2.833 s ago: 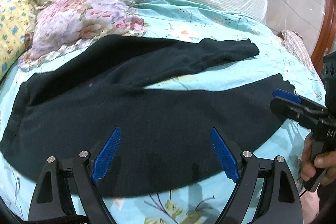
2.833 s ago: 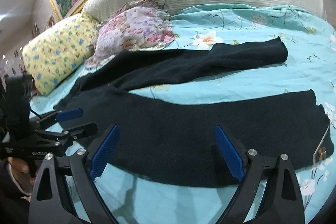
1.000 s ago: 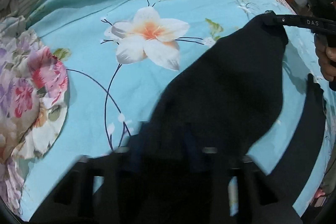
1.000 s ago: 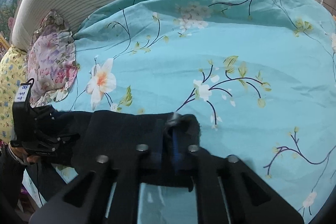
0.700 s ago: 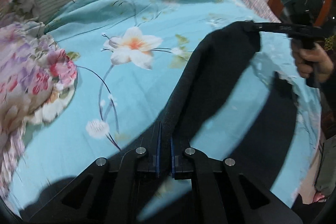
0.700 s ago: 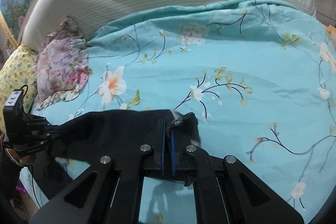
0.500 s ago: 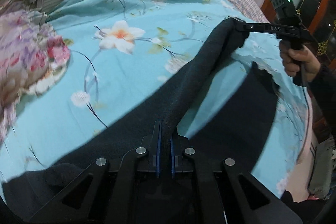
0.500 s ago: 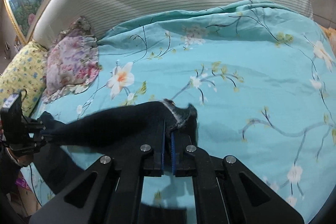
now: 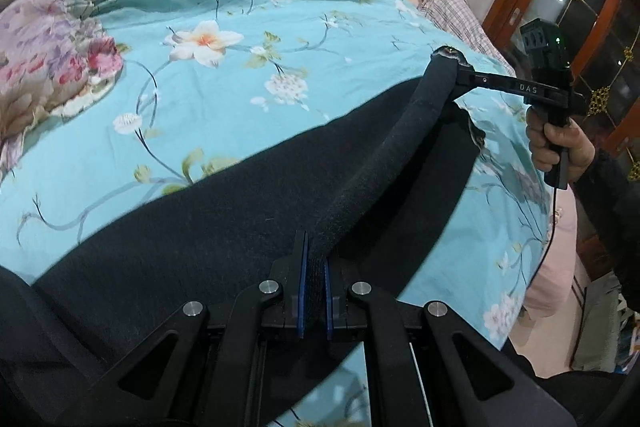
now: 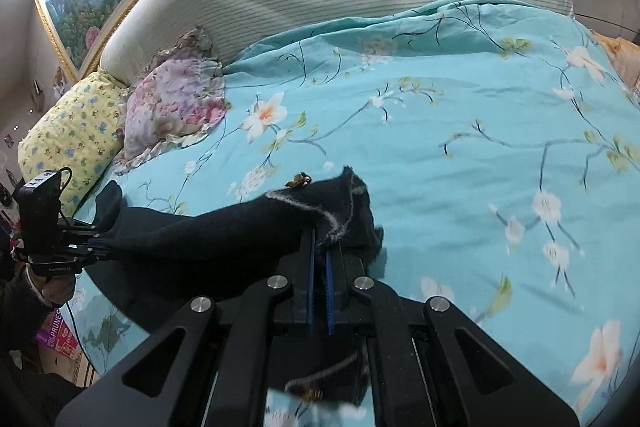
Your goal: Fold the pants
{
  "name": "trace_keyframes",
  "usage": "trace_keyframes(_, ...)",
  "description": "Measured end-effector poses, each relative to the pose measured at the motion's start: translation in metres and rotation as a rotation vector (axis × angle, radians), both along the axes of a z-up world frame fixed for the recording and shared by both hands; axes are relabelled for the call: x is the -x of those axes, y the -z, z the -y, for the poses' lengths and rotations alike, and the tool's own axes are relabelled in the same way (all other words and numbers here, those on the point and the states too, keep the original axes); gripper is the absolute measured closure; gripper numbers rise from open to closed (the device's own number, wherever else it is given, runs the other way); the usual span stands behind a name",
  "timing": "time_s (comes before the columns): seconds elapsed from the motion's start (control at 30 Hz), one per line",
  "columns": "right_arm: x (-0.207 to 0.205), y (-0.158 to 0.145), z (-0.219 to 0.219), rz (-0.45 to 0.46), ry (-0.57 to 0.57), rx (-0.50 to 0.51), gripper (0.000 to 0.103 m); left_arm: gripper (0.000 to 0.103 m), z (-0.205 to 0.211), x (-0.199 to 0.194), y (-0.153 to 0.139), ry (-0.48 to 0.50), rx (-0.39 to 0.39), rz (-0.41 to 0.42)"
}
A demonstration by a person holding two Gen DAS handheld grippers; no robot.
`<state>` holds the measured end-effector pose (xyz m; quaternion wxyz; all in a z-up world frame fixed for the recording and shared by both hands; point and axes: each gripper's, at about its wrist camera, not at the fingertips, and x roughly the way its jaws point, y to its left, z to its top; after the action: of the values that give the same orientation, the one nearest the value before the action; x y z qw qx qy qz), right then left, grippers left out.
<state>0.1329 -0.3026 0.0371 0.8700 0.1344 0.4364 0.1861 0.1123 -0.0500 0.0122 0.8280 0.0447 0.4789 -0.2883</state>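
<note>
Both claws clamp the black pants point(image 9: 224, 227): left gripper point(image 9: 316, 291) near, right gripper point(image 10: 319, 283) at far hem, leg stretched above bedspread point(image 9: 224, 107). Risk: uneven pull, fabric slips, fold lands crooked.

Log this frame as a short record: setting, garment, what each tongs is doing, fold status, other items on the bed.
setting: bed with turquoise floral cover
garment: black pants, one leg lifted and stretched taut between the two tongs, the other lying flat under it
left tongs: shut on the lifted leg
right tongs: shut on the leg's hem end
fold status: lifted leg held above the flat one, not yet laid down
other items: pink floral pillow, yellow pillow, plaid cloth at the far edge
</note>
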Motion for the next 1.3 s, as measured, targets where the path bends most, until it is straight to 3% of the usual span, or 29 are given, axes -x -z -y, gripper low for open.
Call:
trace_keyframes(0.7,0.053,0.026,-0.001,-0.063,0.059,0.065,0.100,0.096,0.009,0.034,0.036,0.005,0.002,-0.047)
trace_keyframes(0.87,0.055,0.028,-0.003,-0.112,0.084,0.081,0.099,0.078,0.010,0.037,0.041,0.001,-0.005,-0.063)
trace_keyframes(0.93,0.059,0.023,-0.006,-0.109,0.117,0.136,0.093,0.061,0.007,0.043,0.039,-0.005,0.013,-0.060)
trace_keyframes(0.97,0.061,0.020,-0.006,-0.111,0.132,0.155,0.086,0.059,0.005,0.046,0.037,-0.011,0.018,-0.054)
trace_keyframes(1.07,0.070,0.006,-0.003,-0.074,0.201,0.204,0.052,0.054,-0.004,0.052,0.033,-0.035,0.035,-0.046)
trace_keyframes(1.2,0.085,-0.022,-0.007,0.024,0.243,0.198,0.048,0.050,-0.025,0.058,0.027,-0.105,0.074,-0.049)
trace_keyframes(1.3,0.088,-0.035,-0.025,0.059,0.204,0.120,0.048,0.050,-0.046,0.061,0.021,-0.164,0.102,-0.046)
